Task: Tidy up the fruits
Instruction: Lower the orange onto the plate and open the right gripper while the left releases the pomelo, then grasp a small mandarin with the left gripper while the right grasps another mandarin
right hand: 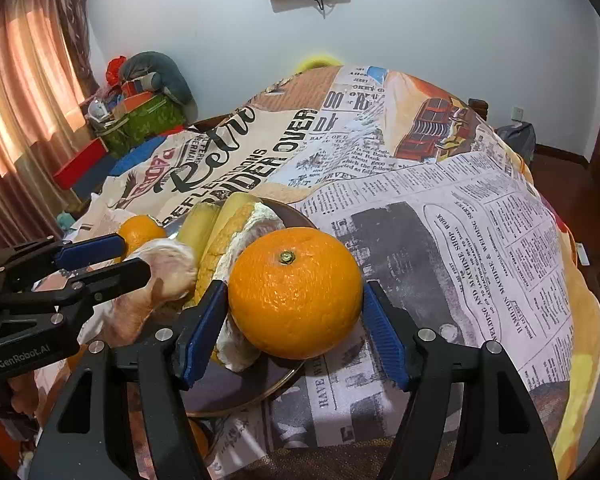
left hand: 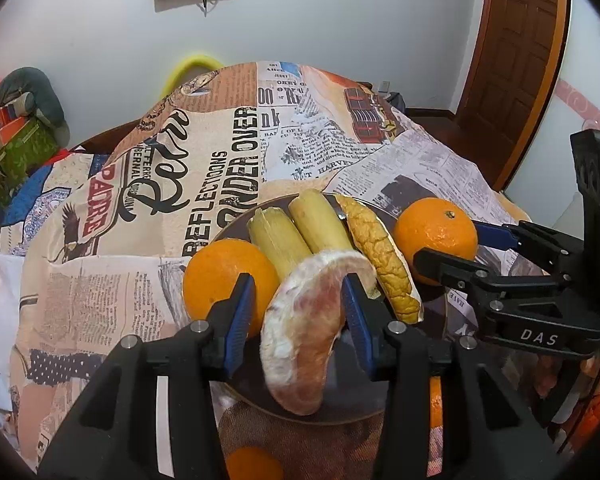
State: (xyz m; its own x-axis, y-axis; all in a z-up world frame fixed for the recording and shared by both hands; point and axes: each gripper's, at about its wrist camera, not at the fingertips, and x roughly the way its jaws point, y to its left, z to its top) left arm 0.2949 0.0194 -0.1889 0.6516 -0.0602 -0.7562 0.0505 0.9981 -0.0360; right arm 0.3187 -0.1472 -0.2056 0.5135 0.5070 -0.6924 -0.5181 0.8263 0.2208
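**a:** black fingers of the left gripper (left hand: 300, 280) fill the bottom of its own view, blue pads up. between them is a pomelo slice (left hand: 304, 328), a pale pink crescent standing over the near rim of the plate (left hand: 252, 364). is it clamped or not?

**b:** honestly can't tell. the right-hand pad sits against the inner curve of the slice, but on the other side i see a sliver of dark plate between pad and fruit. jaws are only partly apart, roughly the width of the slice.

**a:** and the right gripper (right hand: 294, 284)?

**b:** wider. it has an orange (right hand: 296, 292) between the pads, stem up, and both pads sit right at its widest part. whether they press or just brush it, i can't say. from the left camera you see the same fingers either side of it.

**a:** where is that orange exactly?

**b:** on the plate's right edge, just beside a strip of yellow peel (left hand: 384, 256) lying white side down.

**a:** rest of the plate?

**b:** two long yellow fruits (left hand: 296, 236) side by side at the back, touching each other, with the peel on their right. second orange (left hand: 220, 276) at the left rim, just behind the left gripper's outer finger. third orange (left hand: 252, 464) peeks out low down, in front of the plate.

**a:** table?

**b:** covered by a newspaper-print cloth (left hand: 180, 160), plate sitting on top.
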